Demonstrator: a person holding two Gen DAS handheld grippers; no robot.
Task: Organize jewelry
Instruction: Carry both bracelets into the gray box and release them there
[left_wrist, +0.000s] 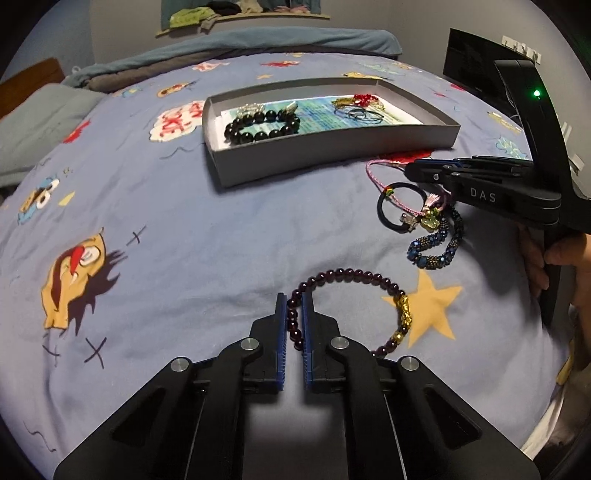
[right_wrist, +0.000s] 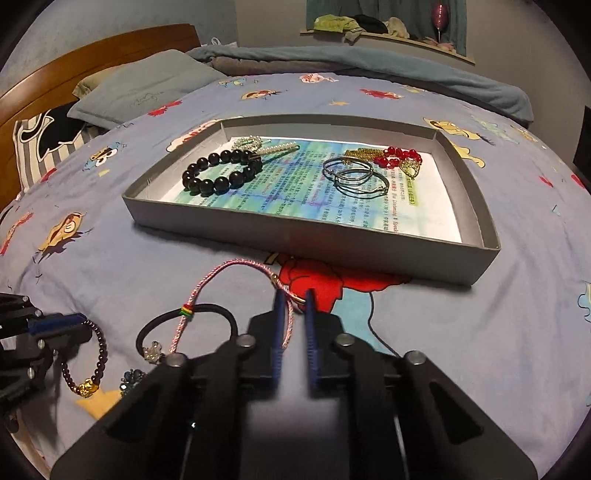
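Dark-red bead bracelet (left_wrist: 354, 275) and pink cord bracelet (right_wrist: 207, 284) lie before grey tray (right_wrist: 369, 254).

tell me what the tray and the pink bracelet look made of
The tray looks like grey cardboard: matte, thin flat walls, folded corners, probably a box lid. The pink bracelet looks like braided cord or thread, with a woven texture and a limp curve; a small metal-looking ring sits near the right gripper.

I see a bed covered by a purple-blue sheet (right_wrist: 480, 350) printed with cartoon figures, red shapes and yellow stars. At the far left stands a brown wooden headboard (right_wrist: 103, 55), with a grey-blue pillow (right_wrist: 144, 88) lying near it. A blue blanket (right_wrist: 369, 70) lies bunched along the far edge. On the wall beyond, I see a shelf (right_wrist: 388, 37) holding crumpled cloths.
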